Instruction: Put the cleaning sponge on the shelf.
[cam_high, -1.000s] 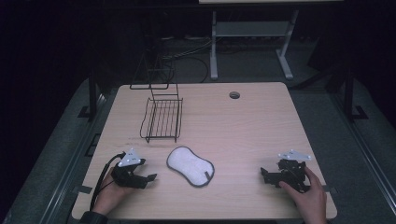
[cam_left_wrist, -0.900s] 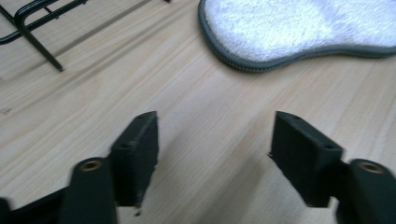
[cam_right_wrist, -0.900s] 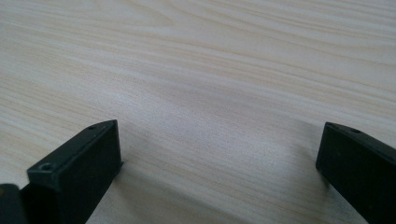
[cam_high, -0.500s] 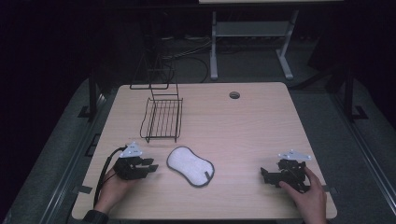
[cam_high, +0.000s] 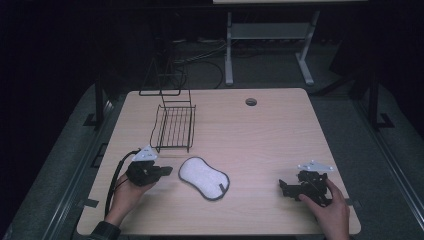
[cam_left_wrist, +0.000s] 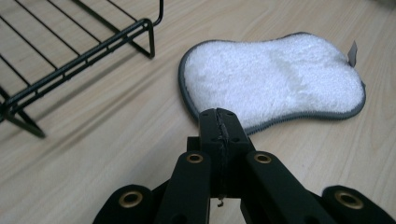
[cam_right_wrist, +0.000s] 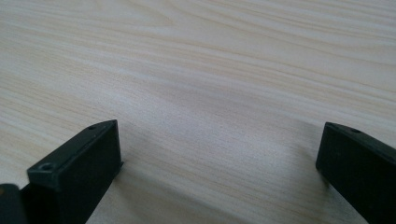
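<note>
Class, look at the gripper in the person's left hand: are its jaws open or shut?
Shut. In the left gripper view the left gripper has its two black jaws pressed together with nothing between them, tips just short of the white pad.

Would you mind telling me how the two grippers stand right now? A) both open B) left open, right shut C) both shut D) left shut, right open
D: in its own view the left gripper has its jaws pressed together just short of the pad, while the right gripper has its jaws wide apart over bare table.
</note>
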